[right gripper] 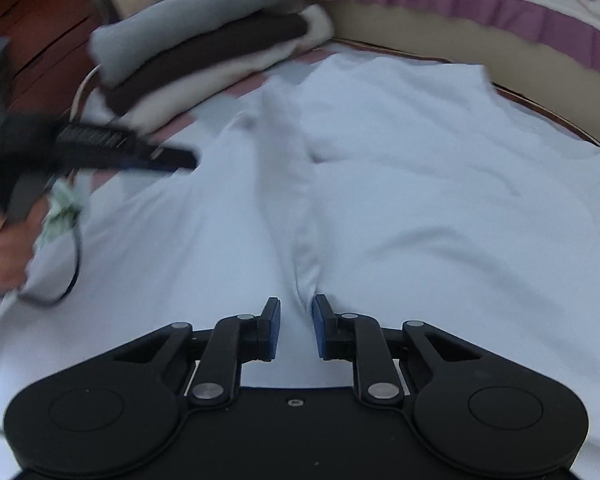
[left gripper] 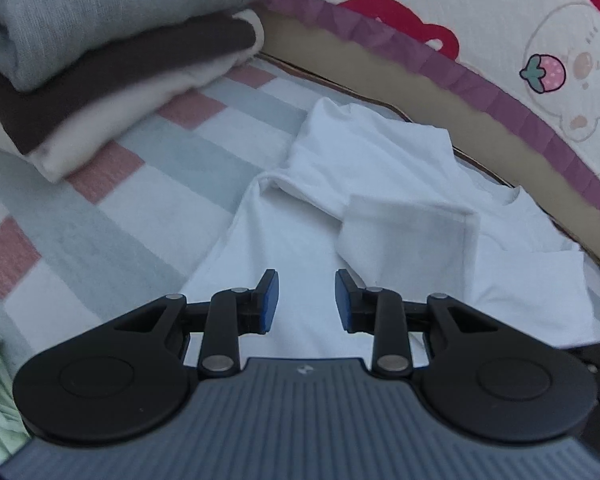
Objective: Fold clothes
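Near the bed's [left gripper: 112, 216] far edge, the left gripper [left gripper: 307, 300] hangs spread over a white T-shirt [left gripper: 379, 168]; the right gripper [right gripper: 296, 328] pinches a raised fold [right gripper: 305, 264].

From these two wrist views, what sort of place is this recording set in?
Most likely a bedroom, on a bed. A white T-shirt lies spread on a striped sheet, a stack of folded clothes sits beside it, and a cartoon-print quilt with a purple border runs along the far edge.
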{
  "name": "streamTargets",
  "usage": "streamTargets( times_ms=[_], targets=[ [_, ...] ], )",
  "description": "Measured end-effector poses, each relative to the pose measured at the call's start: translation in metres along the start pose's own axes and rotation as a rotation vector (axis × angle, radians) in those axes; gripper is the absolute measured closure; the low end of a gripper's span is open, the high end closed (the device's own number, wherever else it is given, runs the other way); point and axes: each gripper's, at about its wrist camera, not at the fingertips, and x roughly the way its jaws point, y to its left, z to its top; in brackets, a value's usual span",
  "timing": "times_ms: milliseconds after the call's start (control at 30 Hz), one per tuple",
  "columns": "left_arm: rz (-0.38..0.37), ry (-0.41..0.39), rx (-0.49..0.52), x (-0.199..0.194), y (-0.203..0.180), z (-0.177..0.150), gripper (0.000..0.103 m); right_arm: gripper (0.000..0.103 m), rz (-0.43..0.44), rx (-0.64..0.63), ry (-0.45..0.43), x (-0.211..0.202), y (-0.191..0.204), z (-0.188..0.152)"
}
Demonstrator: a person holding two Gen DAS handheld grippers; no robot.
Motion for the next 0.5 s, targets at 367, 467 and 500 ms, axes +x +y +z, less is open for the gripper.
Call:
streamTargets(
  times_ms=[367,467,500],
  targets=[
    [-0.004,0.000,0.003,0.000,-0.004,-0.002,0.072,0.037,0.068,0.250,-0.212,-0.033,-0.029,0.007],
    [0.052,-0.045,0.023,-0.005,-0.007,-0.004,0.072,0.027,-0.003,0.350,-0.204,-0.017,-0.051,0.020],
    [0.080,-0.062,0.035,-0.007,-0.008,-0.005,0.072,0.027,-0.027,0.379,-0.191,-0.010,-0.057,0.023]
  ],
)
